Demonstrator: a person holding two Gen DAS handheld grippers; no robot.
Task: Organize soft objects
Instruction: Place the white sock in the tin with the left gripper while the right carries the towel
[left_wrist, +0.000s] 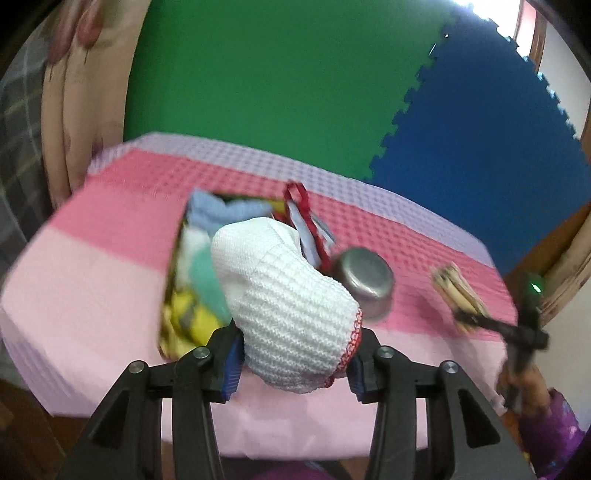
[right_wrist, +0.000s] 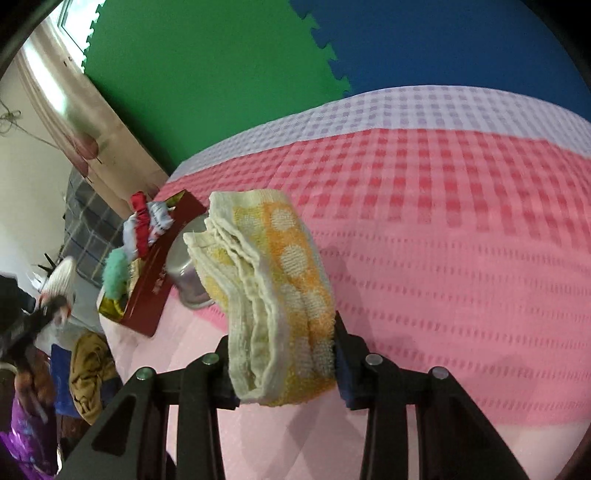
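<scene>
My left gripper (left_wrist: 295, 363) is shut on a white knitted glove (left_wrist: 284, 295) with a red cuff edge, held above the table near a red box (right_wrist: 155, 273). The box holds several soft items: blue cloth (left_wrist: 221, 212), a teal fluffy piece (left_wrist: 207, 284), yellow fabric (left_wrist: 188, 317) and a red-trimmed cloth (left_wrist: 306, 229). My right gripper (right_wrist: 284, 369) is shut on a folded yellow-orange dotted towel (right_wrist: 273, 280), held above the table right of the box. The right gripper also shows in the left wrist view (left_wrist: 480, 321), with the towel.
A steel bowl (left_wrist: 364, 282) lies upside down beside the box on the pink and lilac checked tablecloth (right_wrist: 443, 240). Green and blue foam mats (left_wrist: 258, 85) line the wall behind. A curtain (left_wrist: 74, 110) hangs at the left. Clothes (right_wrist: 88, 373) lie off the table's edge.
</scene>
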